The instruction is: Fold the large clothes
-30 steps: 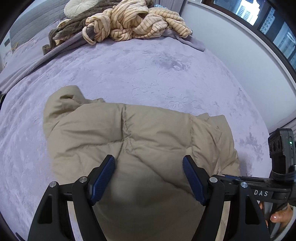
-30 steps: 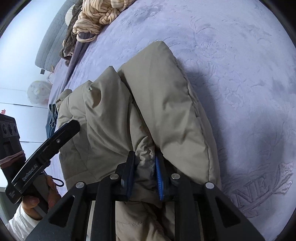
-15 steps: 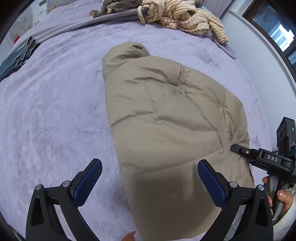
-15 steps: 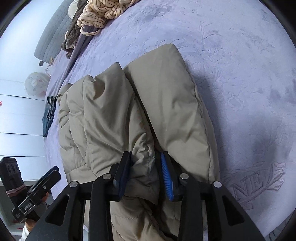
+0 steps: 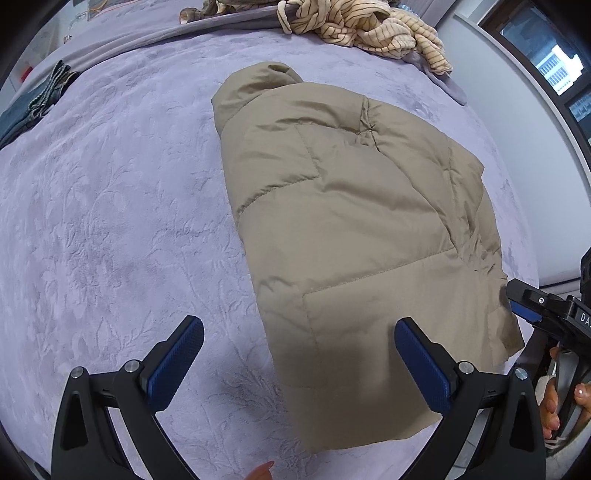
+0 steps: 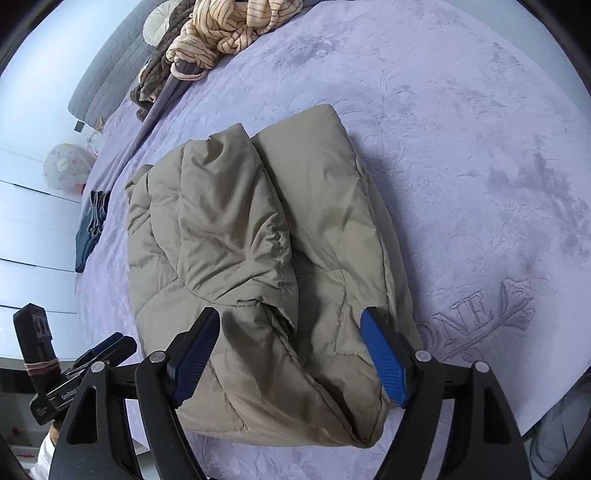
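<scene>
A tan puffer jacket (image 5: 351, 206) lies folded on the lilac bedspread (image 5: 110, 221); it also shows in the right wrist view (image 6: 258, 251) as a thick bundle with two puffy folds on top. My left gripper (image 5: 299, 365) is open and empty, held above the jacket's near left edge. My right gripper (image 6: 291, 350) is open, its jaws astride the near end of the bundle without holding it. The right gripper's tip (image 5: 524, 302) appears at the jacket's right edge in the left wrist view.
A heap of striped cream cloth (image 5: 362, 29) lies at the far side of the bed, also in the right wrist view (image 6: 229, 29). Folded dark jeans (image 6: 92, 225) lie at the bed's left edge. A wall and window (image 5: 554, 66) stand to the right.
My right gripper has let go of the jacket's fold and opened wide. My left gripper has drawn back and to the left, staying open.
</scene>
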Tool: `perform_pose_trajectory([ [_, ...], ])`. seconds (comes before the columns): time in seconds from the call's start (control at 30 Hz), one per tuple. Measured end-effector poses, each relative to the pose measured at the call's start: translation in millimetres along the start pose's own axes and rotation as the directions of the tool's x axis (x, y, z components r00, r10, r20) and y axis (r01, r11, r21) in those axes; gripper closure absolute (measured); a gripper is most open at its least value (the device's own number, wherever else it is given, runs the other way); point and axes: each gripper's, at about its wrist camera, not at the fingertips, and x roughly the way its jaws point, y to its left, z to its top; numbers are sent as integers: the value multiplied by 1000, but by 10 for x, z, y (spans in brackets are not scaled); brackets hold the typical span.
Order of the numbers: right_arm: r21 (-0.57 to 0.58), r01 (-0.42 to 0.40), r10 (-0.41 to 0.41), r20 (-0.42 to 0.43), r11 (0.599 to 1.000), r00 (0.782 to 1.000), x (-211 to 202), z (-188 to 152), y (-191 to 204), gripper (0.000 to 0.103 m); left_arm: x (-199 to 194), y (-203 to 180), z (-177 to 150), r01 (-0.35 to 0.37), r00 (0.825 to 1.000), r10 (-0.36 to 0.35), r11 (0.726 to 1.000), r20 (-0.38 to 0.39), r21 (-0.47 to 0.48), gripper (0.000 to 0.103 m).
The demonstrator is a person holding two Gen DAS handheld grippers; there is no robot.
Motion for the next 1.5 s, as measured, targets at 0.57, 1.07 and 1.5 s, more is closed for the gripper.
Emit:
perform_pose_trajectory([
  [0.57,45,34,-36,30,998,999,-145,-335,52,0,-51,219,-153,64,998,-63,997,-14,34,0],
  [1.07,-23,6,-8,-86,1000,996,113,540,-114,0,135,231,229,131,991,-133,986,-9,-102,0],
  [1.5,40,-185,189,-218,982,957,716,884,-582,0,577,305,401,283,953,-300,932,-41,-226,0],
])
